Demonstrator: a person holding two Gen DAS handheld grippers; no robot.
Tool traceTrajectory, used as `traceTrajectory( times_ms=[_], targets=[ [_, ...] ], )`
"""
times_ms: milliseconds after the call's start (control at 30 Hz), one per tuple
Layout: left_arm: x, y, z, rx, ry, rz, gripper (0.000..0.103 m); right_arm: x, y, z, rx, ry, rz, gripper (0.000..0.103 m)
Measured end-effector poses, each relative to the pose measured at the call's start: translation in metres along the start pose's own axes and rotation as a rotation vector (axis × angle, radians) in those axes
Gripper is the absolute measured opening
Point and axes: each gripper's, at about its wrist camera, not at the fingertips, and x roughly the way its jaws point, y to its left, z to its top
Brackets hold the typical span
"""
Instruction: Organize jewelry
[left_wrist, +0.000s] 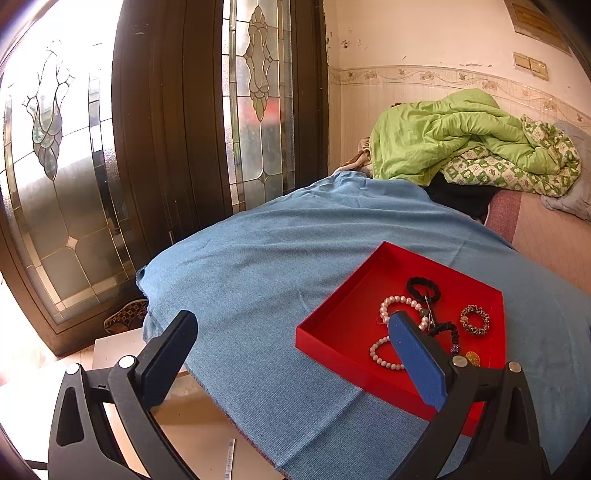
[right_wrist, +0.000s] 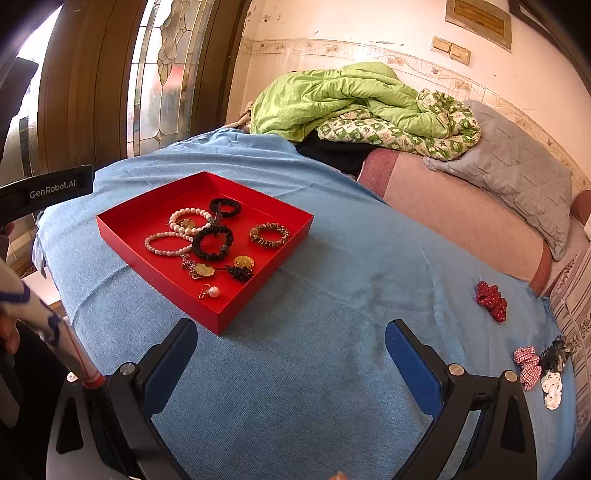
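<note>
Right wrist | both fingers wide, empty | red scrunchie (right_wrist: 491, 300) loose beside red tray (right_wrist: 258, 258)

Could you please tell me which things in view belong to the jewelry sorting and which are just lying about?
Part of the job:
red tray
pearl bracelets
black scrunchie
red dotted scrunchie, still out on the blue cloth
gingham scrunchie

Just lying about:
green quilt
grey pillow
glass door
</note>
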Motion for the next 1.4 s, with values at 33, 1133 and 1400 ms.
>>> traceTrajectory(
  times_ms=[33, 1133, 1400],
  targets=[
    [0.0002, 0.0000, 0.0000, 0.001, 0.000, 0.000, 0.103, 0.0007, -0.0003, -0.0005, 0.000, 0.001, 0.002, 0.103],
    [0.0010, 0.0001, -0.0012, 0.004, 0.001, 0.002, 0.103, 0.0038, -0.0022, -0.0028, -0.007, 0.010, 0.010, 0.103],
    [0.0011, -0.0002, -0.0012, 0.004, 0.001, 0.002, 0.103, 0.0037, -0.0026, -0.0027, -0.007, 0.010, 0.009, 0.103]
  ],
)
